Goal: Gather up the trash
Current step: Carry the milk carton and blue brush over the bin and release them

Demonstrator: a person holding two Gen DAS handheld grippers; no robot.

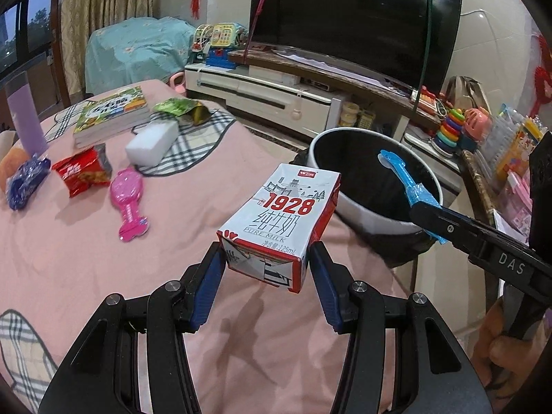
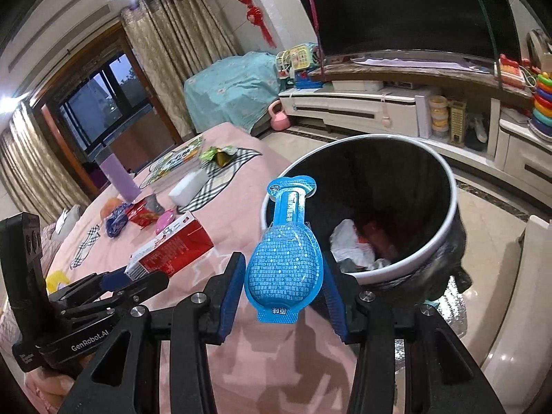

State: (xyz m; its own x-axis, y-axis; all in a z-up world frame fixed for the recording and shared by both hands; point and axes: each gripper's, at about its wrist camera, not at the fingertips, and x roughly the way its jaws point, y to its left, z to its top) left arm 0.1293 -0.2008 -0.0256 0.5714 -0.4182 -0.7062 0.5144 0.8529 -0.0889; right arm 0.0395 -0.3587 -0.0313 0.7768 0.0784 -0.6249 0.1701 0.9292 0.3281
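Over the bin's point(image 2: 445, 186) near edge, your right gripper point(image 2: 283, 296) pinches a blue packet point(image 2: 284, 258); your left gripper point(image 1: 267, 276) clamps a milk carton point(image 1: 283, 220) beside it. Some trash already lies inside; red point(image 1: 81, 174), blue point(image 1: 26, 181), pink point(image 1: 129, 203) and green point(image 1: 179, 108) wrappers wait on the table point(image 1: 172, 224).

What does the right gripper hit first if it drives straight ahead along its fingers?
Most likely the trash bin. The right gripper, shut on the blue pod packet, points at the bin's near rim and open mouth; nothing else shows in that line. Depth is unclear, so the packet's tip may reach the rim first.
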